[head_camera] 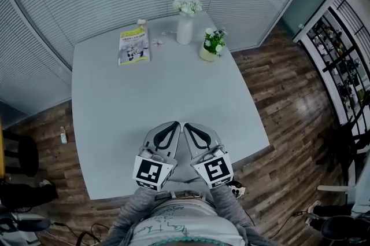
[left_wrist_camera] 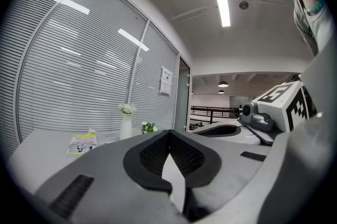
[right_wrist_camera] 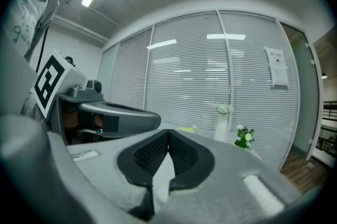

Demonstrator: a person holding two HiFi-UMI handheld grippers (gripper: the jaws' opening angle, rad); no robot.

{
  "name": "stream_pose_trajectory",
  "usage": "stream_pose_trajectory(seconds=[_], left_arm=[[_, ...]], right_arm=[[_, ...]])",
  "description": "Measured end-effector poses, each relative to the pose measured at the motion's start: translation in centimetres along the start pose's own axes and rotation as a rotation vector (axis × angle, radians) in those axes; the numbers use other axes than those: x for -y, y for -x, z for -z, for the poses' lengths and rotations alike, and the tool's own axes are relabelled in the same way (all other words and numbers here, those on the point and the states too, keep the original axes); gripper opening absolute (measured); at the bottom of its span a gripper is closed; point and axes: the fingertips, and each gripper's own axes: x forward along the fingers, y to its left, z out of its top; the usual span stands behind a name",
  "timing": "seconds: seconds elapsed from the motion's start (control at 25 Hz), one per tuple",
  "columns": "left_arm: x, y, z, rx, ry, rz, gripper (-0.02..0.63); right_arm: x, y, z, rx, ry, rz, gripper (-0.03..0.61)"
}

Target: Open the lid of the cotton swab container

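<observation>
A small pale container (head_camera: pixel 141 23), too small to make out well, stands at the table's far end behind a yellow-green booklet (head_camera: pixel 134 46). Both grippers hover side by side over the table's near edge, far from it. My left gripper (head_camera: pixel 174 124) is shut with nothing between its jaws, and its own view shows the closed tips (left_wrist_camera: pixel 168 134) pointing level toward the far end. My right gripper (head_camera: pixel 187 125) is shut and empty too, with its tips (right_wrist_camera: pixel 168 132) meeting. The two grippers nearly touch at their tips.
On the grey table (head_camera: pixel 115 123), a white vase of flowers (head_camera: pixel 185 29) and a small potted plant (head_camera: pixel 211 47) stand at the far end, with a few small bits (head_camera: pixel 160 36) by the booklet. Blinds line the wall behind. Wood floor surrounds the table, with shelving (head_camera: pixel 341 65) at right.
</observation>
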Motion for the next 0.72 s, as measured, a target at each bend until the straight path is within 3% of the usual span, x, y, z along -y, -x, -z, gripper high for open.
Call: stream_pose_trajectory(seconds=[0.72], left_arm=[[-2.2,-2.1,7.8,-0.151,0.043,-0.032,-0.002]], right_arm=[[1.4,-2.5,8.2,-0.145,0.017,-0.033,0.002]])
